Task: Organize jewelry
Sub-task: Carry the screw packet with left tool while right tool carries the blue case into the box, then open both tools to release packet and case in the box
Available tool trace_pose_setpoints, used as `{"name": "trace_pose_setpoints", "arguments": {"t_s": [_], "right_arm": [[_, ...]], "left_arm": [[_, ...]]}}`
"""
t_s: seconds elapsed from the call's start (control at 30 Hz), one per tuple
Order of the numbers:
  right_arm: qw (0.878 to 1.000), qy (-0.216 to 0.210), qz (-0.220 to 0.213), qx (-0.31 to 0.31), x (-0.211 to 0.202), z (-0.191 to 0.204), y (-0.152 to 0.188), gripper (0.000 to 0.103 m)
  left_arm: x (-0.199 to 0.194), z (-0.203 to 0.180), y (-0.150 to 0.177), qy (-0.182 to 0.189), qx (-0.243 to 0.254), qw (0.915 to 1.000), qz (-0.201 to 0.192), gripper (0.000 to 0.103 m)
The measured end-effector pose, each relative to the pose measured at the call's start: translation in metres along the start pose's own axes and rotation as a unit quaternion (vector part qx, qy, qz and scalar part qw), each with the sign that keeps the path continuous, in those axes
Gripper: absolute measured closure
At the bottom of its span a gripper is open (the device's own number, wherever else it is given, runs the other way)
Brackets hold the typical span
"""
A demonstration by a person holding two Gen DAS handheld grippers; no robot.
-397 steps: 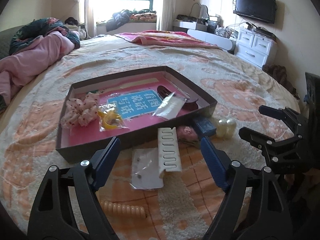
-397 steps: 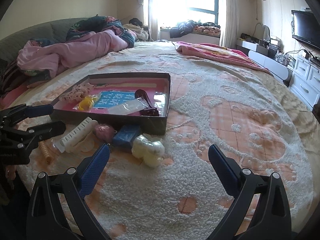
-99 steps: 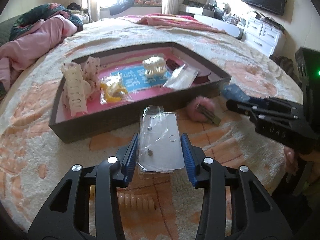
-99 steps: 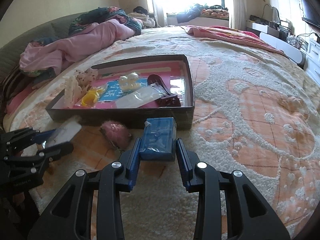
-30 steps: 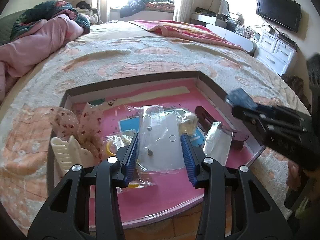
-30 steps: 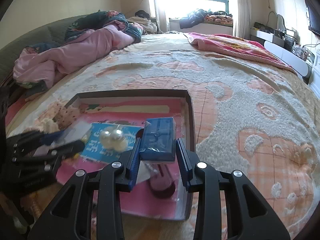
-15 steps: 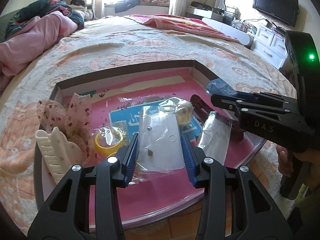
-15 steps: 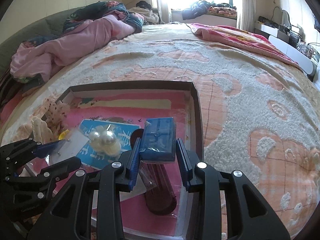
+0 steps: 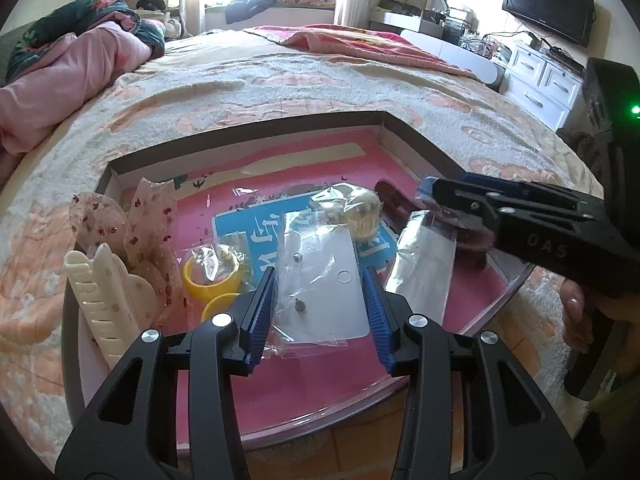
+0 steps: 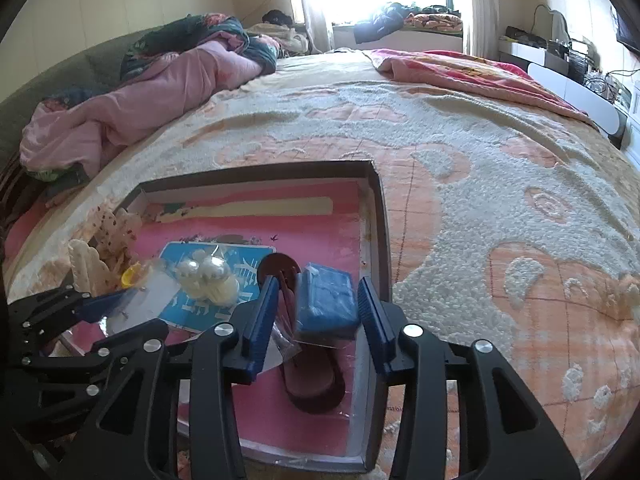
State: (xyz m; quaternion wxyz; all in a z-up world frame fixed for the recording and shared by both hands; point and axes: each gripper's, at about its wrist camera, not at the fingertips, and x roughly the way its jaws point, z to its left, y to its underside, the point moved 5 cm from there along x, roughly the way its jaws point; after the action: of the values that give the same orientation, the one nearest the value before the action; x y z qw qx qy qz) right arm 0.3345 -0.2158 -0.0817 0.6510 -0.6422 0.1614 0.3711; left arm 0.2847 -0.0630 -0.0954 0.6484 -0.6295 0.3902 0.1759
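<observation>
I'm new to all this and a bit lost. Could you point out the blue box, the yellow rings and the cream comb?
blue box (image 10: 326,300): right wrist view, on its top face.
yellow rings (image 9: 210,280): left wrist view, on the upper ring's front rim.
cream comb (image 9: 114,308): left wrist view, on its flat spine.

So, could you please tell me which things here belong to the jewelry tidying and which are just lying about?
Belongs to the job:
- tray
- earring packet between the left hand-held gripper fingers
- blue box in front of the right hand-held gripper
- pearl clip
- yellow rings
- cream comb

Just lying about:
- pink quilt
- television
- white dresser
</observation>
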Motion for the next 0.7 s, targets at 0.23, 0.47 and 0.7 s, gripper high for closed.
{"name": "trace_pose_setpoints", "arguments": {"t_s": [0.23,0.47,0.7], "right_arm": [[1.0,-0.005,-0.028,0.012,-0.026,-0.003,0.001,0.052],[0.998,-0.005,-0.062,0.009,-0.057,0.003,0.005,0.04],[0.997,-0.01,-0.078,-0.007,-0.083,0.015,0.015,0.032]], "left_arm": [[-0.008,0.0,0.002,-0.007,-0.007,0.9999,-0.011,0.042],[-0.03,0.002,0.001,-0.018,-0.014,0.999,-0.037,0.026],[-0.058,0.006,0.006,-0.031,-0.033,0.9969,-0.065,0.012]]}}
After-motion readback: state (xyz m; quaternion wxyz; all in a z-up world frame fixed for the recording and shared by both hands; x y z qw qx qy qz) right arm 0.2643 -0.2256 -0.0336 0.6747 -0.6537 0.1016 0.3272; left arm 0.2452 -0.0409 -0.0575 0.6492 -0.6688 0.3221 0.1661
